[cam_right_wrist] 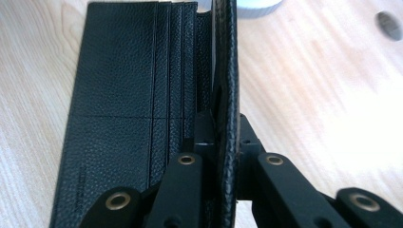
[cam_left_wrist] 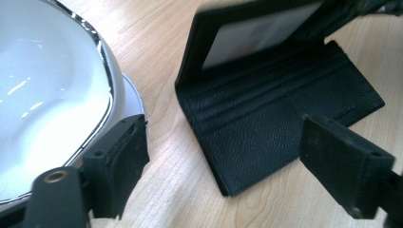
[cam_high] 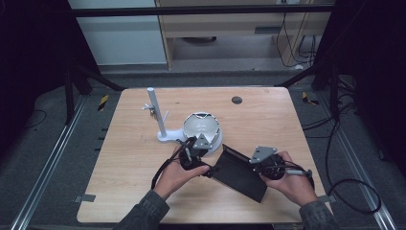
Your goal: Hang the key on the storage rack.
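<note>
A black leather wallet [cam_high: 238, 173] lies open on the wooden table [cam_high: 268, 115], one half flat and the other half raised on edge. My right gripper [cam_high: 253, 163] is shut on that raised flap [cam_right_wrist: 227, 71], which stands pinched between its jaws [cam_right_wrist: 223, 128], card slots [cam_right_wrist: 119, 95] lying flat to the left. My left gripper [cam_high: 207, 155] is open beside the wallet's fold. In the left gripper view its jaws [cam_left_wrist: 223, 156] stand wide apart, one by the white bowl [cam_left_wrist: 47, 95], the other over the wallet's flat half [cam_left_wrist: 266, 109], pressing on nothing.
The white bowl [cam_high: 203, 128] sits just behind the left gripper. A white stand with an upright post [cam_high: 157, 115] is to the bowl's left. A dark round hole [cam_high: 236, 100] marks the table's far side. Both forearms enter from the front edge.
</note>
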Available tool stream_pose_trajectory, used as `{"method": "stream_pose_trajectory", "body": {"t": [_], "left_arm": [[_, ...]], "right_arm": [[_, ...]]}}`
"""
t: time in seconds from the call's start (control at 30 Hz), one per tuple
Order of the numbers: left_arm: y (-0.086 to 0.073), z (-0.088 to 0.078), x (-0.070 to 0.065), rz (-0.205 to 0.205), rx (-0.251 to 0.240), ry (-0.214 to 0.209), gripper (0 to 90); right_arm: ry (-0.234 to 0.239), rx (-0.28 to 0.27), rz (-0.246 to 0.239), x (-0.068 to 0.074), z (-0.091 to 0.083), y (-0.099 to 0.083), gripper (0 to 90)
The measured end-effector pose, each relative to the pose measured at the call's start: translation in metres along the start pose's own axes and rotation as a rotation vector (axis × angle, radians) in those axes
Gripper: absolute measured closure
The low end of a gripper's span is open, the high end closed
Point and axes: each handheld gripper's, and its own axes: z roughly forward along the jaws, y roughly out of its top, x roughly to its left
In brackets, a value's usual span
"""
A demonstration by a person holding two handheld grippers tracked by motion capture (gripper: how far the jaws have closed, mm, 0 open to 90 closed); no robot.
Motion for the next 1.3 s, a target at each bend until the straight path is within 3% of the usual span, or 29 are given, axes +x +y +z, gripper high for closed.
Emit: {"method": "stream_pose_trajectory", "body": {"t": [0.17, 0.53, 0.83, 0.93, 1.1, 1.3], "left_arm": [[0.0, -0.004, 0.002, -0.016, -0.026, 0.001, 15.0], [0.005, -0.005, 0.001, 0.007, -0.052, -0.042, 14.0], [0.007, -0.005, 0.004, 0.016, -0.048, -0.055, 12.9], [0.008, -0.003, 0.004, 0.003, -0.058, -0.082, 12.8], [0.009, -0.001, 0.006, -0.001, -0.051, -0.082, 12.9], [0.015, 0.007, 0.011, -0.003, -0.049, -0.122, 12.9]], "right_arm": [[-0.023, -0.046, 0.004, -0.005, -0.016, 0.0, 84.6], [-0.083, -0.169, 0.0, -0.013, -0.053, 0.008, 84.7], [-0.092, -0.233, 0.006, -0.017, -0.067, 0.012, 84.7], [-0.091, -0.249, 0.007, -0.018, -0.07, 0.013, 84.7], [-0.087, -0.26, 0.007, -0.018, -0.071, 0.013, 84.7], [-0.072, -0.276, 0.001, -0.017, -0.074, 0.014, 84.7]]}}
